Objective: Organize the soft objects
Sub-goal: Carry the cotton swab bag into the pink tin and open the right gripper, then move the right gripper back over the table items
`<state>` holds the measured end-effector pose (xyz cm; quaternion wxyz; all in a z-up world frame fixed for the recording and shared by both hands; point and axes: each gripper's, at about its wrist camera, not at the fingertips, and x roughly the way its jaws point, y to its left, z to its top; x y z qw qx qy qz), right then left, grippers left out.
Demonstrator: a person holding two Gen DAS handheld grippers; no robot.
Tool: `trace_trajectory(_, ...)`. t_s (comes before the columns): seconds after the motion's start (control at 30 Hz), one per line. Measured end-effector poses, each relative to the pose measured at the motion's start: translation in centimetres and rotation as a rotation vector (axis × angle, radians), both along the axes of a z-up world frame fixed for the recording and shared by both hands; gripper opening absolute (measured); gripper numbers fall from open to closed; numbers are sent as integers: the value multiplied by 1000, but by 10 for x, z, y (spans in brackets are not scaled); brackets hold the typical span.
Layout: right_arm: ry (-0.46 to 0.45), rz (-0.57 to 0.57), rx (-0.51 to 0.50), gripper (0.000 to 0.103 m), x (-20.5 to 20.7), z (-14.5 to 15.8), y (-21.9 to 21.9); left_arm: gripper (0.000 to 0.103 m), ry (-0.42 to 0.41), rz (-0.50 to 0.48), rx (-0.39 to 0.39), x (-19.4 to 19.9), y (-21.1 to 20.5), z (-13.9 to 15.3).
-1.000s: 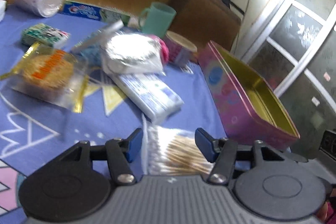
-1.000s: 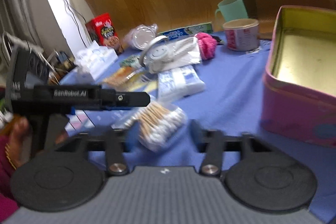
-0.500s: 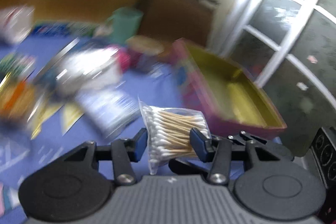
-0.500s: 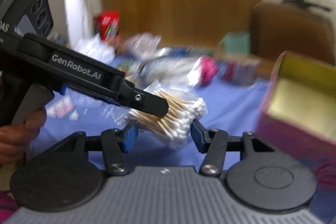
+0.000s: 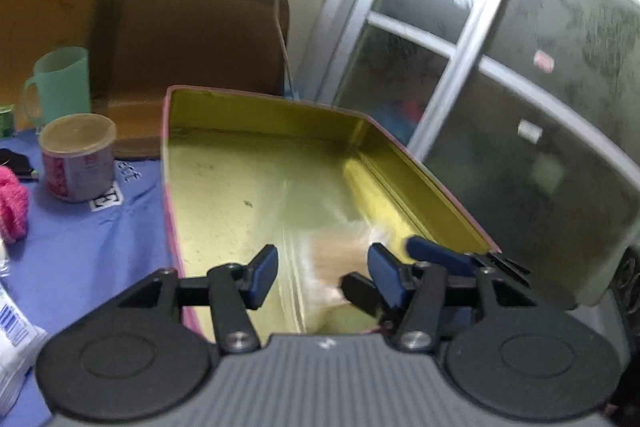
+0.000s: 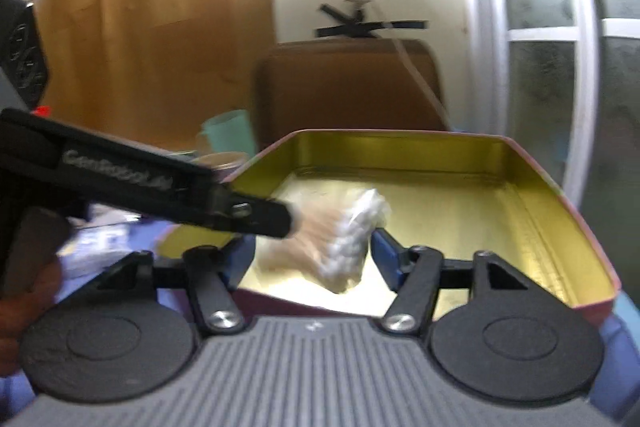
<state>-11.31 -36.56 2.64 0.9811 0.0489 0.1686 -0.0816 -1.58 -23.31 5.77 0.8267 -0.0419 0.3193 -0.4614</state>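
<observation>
gold-lined tin (image 5: 256, 187), pink outside, stands open on the blue cloth (image 5: 100, 239). step in hand: dropping the swab pack (image 6: 336, 247) into the tin. the left gripper (image 5: 322, 273) has its jaws opening, the pack blurred between them and probably loose; the right gripper (image 6: 312, 257) is opening too, pads off the pack. next: draw both clear, then fetch another soft item. only the left view shows the pink puff (image 5: 12, 207); only the right shows the left gripper's finger over the pack.
</observation>
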Motion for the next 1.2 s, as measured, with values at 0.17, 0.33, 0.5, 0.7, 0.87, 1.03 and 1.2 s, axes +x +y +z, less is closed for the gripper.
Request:
trace_trajectory(0.17, -174, -108, -74, 81, -18, 7, -15, 62, -49, 98, -103, 0, 64, 20)
trace_trajectory(0.33, -376, -191, -287, 95, 3, 10, -14, 65, -56, 212, -109, -6, 121, 16)
trace_trajectory(0.5, -253, -164, -429, 94, 35, -11, -14, 67, -66, 267, -55, -24, 158, 2)
trace_trajectory(0.7, -272, -132, -476, 95, 62, -11, 5, 67, -36, 295, -42, -28, 180, -10)
trace_trajectory(0.87, -274, -108, -499, 95, 96, -8, 5, 68, -20, 318, -23, -30, 197, -24)
trace_trajectory(1.03, -203, -101, -424, 95, 116, -3, -9, 72, 15, 390, -25, -26, 220, -33)
trace_trajectory(1.2, -255, -105, -391, 95, 90, 13, 5, 72, 10, 463, -19, -25, 247, -36)
